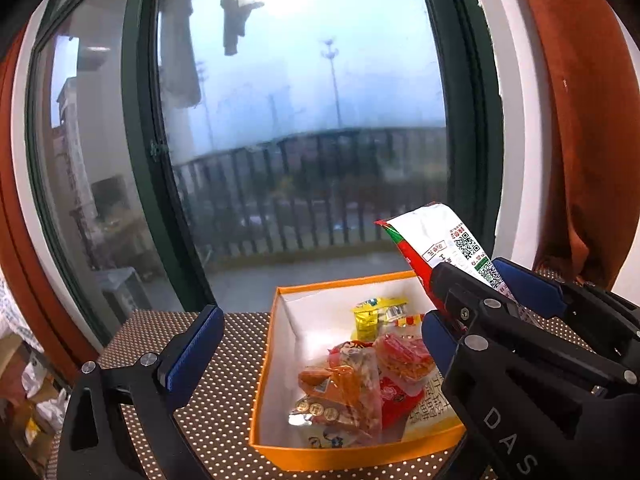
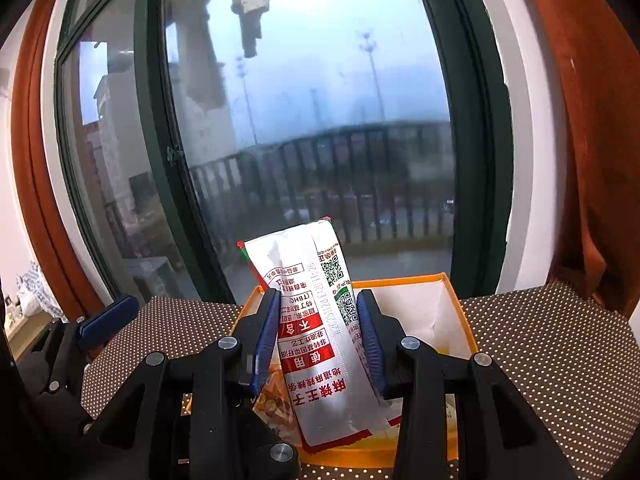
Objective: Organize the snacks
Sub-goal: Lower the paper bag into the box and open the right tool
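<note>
The right tongs [image 2: 318, 340] squeeze a tall silver and red snack bag [image 2: 312, 320] between two blue pads [image 2: 266, 340]. The bag stands upright over an orange box [image 2: 466, 320] with white walls. The box sits on a brown dotted table [image 2: 552, 360], in front of a big window [image 2: 312, 120].

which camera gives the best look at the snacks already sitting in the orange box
The left wrist view: the box's open inside shows the yellow packet and red wrapped snacks. The right wrist view hides most behind the held white packet.

hidden: box [image 2: 460, 308] contents behind packet [image 2: 320, 320] | blurred: balcony railing [image 2: 340, 184]
</note>
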A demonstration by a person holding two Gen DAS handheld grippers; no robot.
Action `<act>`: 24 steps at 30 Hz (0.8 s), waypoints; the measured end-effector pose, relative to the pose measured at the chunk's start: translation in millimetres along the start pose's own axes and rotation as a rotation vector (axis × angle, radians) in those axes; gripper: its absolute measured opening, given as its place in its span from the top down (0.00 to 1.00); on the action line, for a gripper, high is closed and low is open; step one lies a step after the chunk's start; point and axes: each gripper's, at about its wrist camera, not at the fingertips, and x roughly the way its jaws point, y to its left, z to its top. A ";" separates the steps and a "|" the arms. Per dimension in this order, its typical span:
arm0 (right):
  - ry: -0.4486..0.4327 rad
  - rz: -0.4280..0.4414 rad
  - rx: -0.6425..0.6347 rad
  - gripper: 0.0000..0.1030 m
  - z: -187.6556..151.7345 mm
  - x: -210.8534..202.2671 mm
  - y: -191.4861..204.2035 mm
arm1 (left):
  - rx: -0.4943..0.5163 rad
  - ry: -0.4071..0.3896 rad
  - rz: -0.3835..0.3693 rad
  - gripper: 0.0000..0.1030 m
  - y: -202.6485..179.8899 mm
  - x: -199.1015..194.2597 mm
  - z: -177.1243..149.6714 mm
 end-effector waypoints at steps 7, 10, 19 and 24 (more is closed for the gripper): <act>0.029 -0.029 0.007 0.59 -2.1 25.2 -1.0 | -0.007 0.023 -0.027 0.03 6.1 28.7 -7.7; 0.039 -0.042 -0.009 0.59 -5.5 35.3 5.1 | -0.001 0.046 -0.031 0.02 13.9 41.4 -13.1; 0.144 -0.020 0.008 0.59 -6.7 82.5 29.3 | -0.062 0.180 -0.041 0.02 52.4 90.1 -16.6; 0.192 -0.003 -0.021 0.59 -1.5 109.5 53.0 | -0.130 0.232 -0.027 0.02 78.1 111.7 -18.1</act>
